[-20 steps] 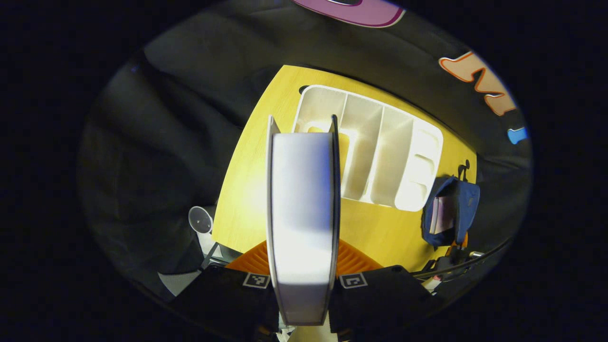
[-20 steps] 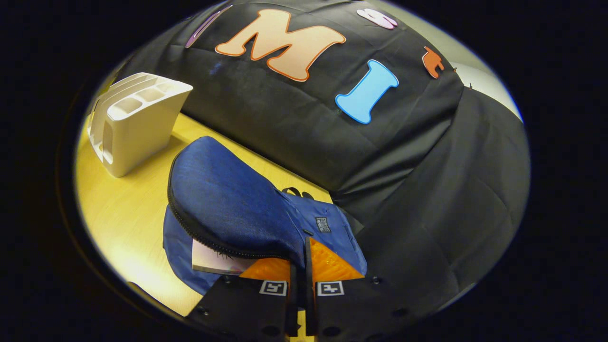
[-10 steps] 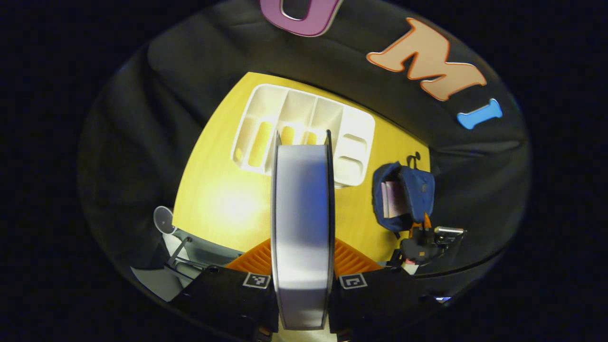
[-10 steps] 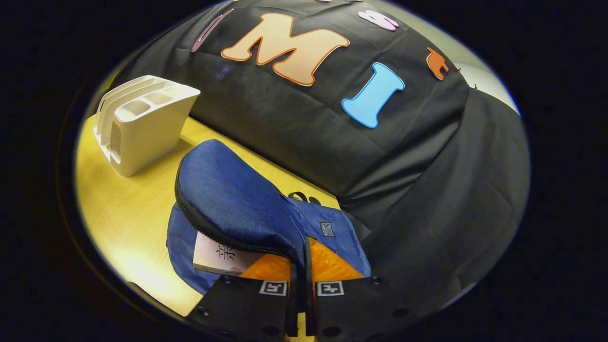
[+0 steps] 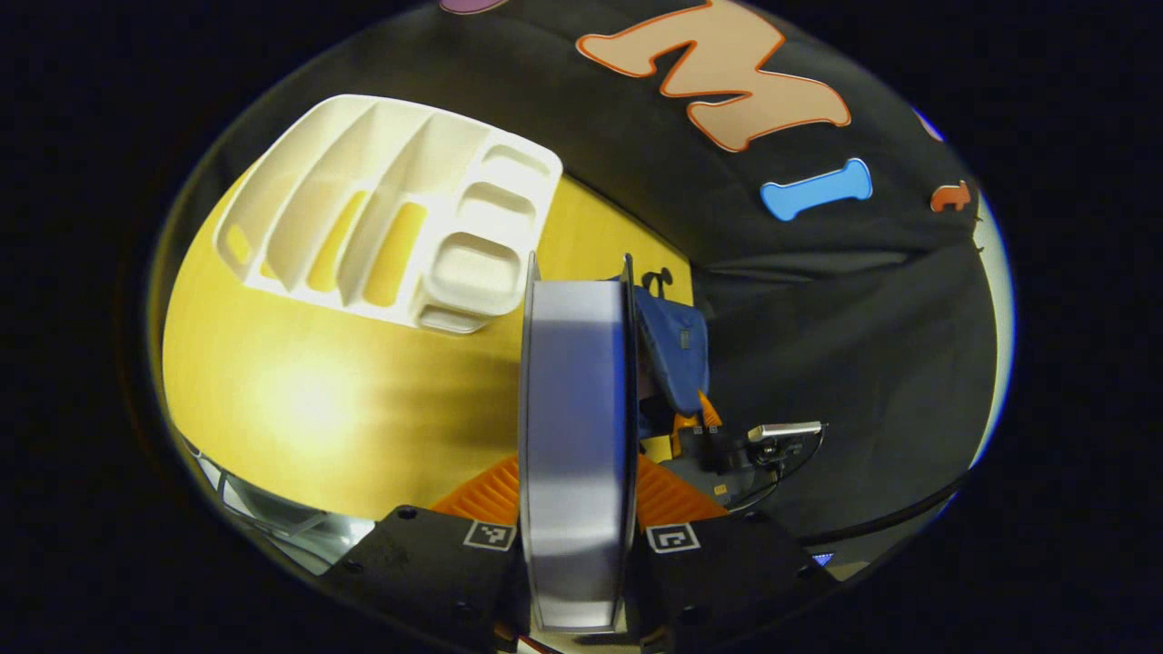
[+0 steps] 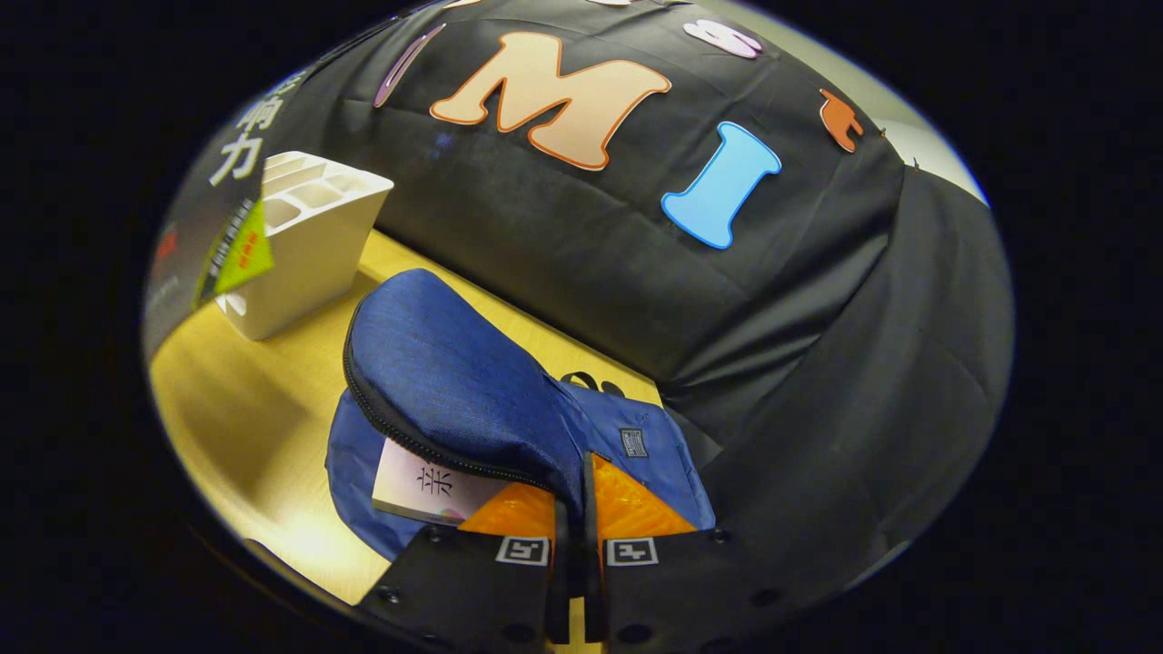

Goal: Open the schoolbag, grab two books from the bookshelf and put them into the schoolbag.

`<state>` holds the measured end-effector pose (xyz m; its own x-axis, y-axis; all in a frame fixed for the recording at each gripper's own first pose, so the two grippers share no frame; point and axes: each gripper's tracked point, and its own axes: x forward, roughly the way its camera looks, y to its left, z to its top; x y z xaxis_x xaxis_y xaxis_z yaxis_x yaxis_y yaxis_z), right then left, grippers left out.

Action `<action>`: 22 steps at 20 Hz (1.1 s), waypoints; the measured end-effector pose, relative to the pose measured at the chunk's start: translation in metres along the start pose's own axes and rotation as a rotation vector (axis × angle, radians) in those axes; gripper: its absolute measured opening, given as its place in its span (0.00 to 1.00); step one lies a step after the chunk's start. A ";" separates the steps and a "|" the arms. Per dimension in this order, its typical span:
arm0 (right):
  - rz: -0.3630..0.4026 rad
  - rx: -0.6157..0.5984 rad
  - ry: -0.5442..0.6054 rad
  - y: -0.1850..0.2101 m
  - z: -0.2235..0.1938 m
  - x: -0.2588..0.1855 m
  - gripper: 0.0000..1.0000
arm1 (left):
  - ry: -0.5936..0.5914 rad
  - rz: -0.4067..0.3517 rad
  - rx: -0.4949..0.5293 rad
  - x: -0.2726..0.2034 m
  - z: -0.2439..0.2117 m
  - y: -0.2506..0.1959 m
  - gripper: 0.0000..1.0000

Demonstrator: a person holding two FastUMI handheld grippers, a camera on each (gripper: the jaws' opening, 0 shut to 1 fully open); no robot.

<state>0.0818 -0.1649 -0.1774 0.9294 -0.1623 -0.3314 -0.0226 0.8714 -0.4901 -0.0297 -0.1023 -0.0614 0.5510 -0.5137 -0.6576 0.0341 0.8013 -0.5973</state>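
Observation:
My left gripper (image 5: 577,495) is shut on a book (image 5: 574,400), held upright and edge-on with its pale page block facing me, high over the table. The white bookshelf (image 5: 391,209) stands behind it to the left, its slots showing no books. The blue schoolbag (image 5: 677,350) lies just right of the book. My right gripper (image 6: 571,495) is shut on the schoolbag's flap (image 6: 454,372) and holds it raised, zipper open. Another book (image 6: 427,481) lies inside the schoolbag (image 6: 636,436). The held book's dark cover (image 6: 213,227) enters at the left, in front of the bookshelf (image 6: 318,245).
The yellow table (image 5: 327,400) carries the bookshelf and the bag; its near edge curves along the lower left. Black cloth hangs close behind and to the right of the bag. My right gripper's body (image 5: 727,445) shows just beyond the bag.
The left gripper has swung right with the book, from over the bookshelf toward the schoolbag; the book's cover now enters the right gripper view. The right gripper holds the flap still.

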 end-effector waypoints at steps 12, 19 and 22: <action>0.037 0.126 -0.046 -0.023 0.014 -0.001 0.09 | -0.100 -0.266 -0.054 0.160 -0.007 -0.043 0.37; 0.049 0.158 -0.072 -0.021 0.016 -0.002 0.09 | -0.125 -0.415 -0.080 0.226 -0.005 -0.063 0.37; 0.053 0.147 -0.087 -0.018 0.019 -0.003 0.09 | -0.125 -0.468 -0.131 0.251 -0.004 -0.061 0.37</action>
<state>0.0867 -0.1714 -0.1526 0.9569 -0.0788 -0.2796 -0.0247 0.9370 -0.3484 0.1029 -0.2810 -0.1921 0.5974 -0.7620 -0.2498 0.2010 0.4438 -0.8733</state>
